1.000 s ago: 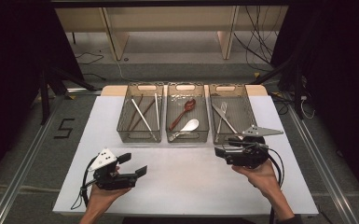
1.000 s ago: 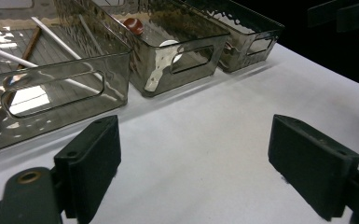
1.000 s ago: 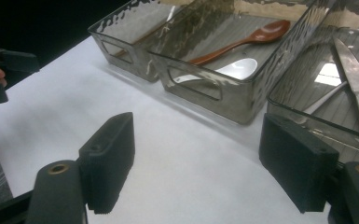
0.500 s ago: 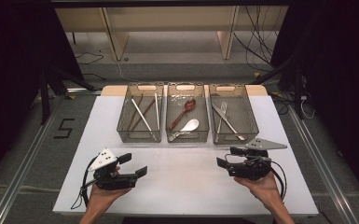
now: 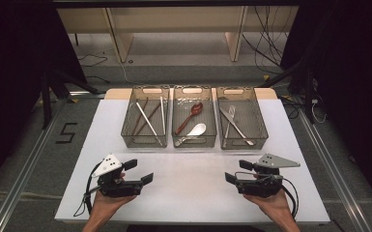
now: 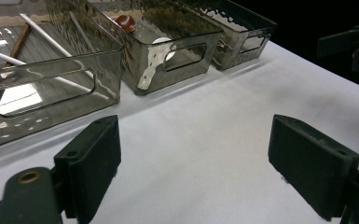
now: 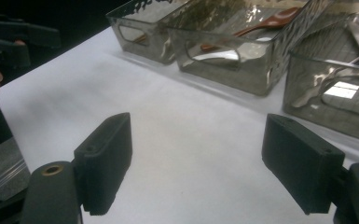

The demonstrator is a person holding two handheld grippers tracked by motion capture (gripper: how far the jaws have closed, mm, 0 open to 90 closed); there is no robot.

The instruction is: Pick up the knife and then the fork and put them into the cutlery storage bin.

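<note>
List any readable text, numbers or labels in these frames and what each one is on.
"5": black figure marked on the grey floor left of the white table, read in the high view.
No other text: nothing legible on the three smoked plastic bins, the utensils in them, or either claw's housing.

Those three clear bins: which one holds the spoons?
The middle bin: it holds a reddish-brown spoon and a white spoon.
</note>
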